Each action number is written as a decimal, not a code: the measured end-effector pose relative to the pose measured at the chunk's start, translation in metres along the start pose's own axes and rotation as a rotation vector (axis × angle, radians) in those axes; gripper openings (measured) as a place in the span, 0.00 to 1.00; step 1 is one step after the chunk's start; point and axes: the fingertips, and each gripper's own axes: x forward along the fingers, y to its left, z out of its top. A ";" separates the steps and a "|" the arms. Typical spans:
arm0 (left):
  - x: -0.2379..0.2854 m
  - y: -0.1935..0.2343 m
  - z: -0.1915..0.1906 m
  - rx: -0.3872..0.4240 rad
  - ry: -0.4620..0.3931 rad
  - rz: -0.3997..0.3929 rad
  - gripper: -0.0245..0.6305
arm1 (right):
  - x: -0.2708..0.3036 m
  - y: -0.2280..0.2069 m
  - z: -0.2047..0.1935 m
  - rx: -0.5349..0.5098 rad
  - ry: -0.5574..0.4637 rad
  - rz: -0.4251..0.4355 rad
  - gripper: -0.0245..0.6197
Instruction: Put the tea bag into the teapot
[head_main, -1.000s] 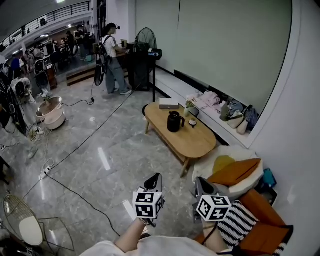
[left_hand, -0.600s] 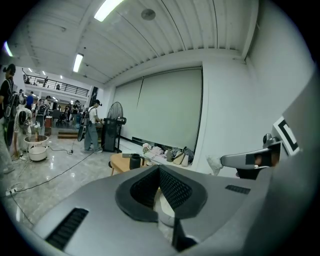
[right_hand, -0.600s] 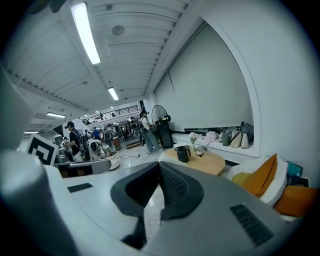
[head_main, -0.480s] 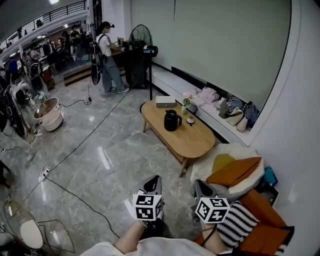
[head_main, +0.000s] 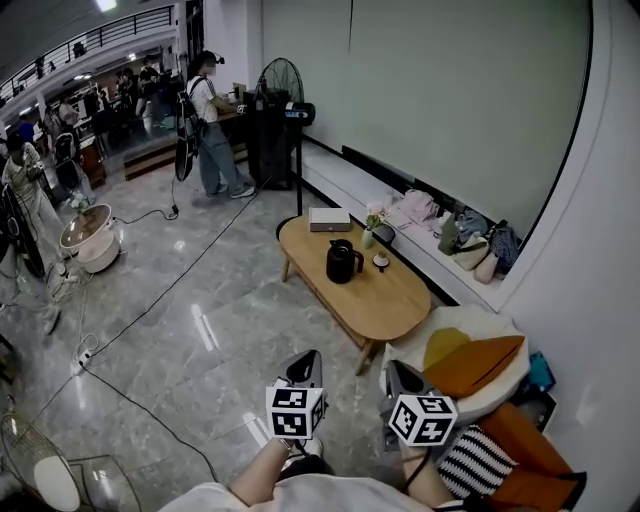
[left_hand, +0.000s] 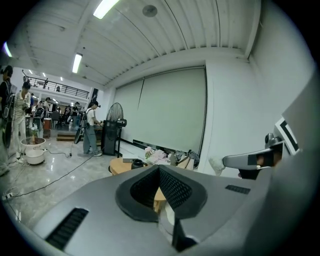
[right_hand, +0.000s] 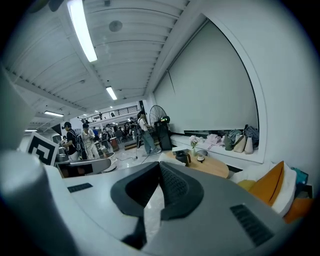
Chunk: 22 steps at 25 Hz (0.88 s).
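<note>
The left gripper (head_main: 311, 358) and right gripper (head_main: 397, 368) are hanging at lower centre with jaws closed on nothing, since the black teapot (head_main: 343, 262) is sitting well apart on the oval wooden table (head_main: 392, 302) mid-frame, with no tea bag discernible.

Count taken. Bench (head_main: 392, 302): one. On it: one black teapot (head_main: 343, 262), one flat grey box (head_main: 329, 219), one small vase (head_main: 368, 237), one small round dish (head_main: 380, 262). Floor beyond: one standing fan (head_main: 280, 80).

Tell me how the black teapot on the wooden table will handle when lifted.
The black teapot looks rigid, probably heavy for its size. Taller than wide on the wooden table, it might tip if pushed high. Its smooth dark body may slip between jaws.
</note>
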 end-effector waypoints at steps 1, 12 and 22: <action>0.006 0.003 0.003 -0.006 -0.001 0.002 0.06 | 0.005 -0.001 0.004 -0.004 -0.001 -0.003 0.09; 0.068 0.055 0.040 -0.054 -0.042 0.008 0.06 | 0.079 -0.003 0.050 -0.044 -0.014 -0.006 0.09; 0.121 0.090 0.052 -0.080 -0.046 -0.015 0.06 | 0.135 -0.007 0.069 -0.053 -0.001 -0.031 0.09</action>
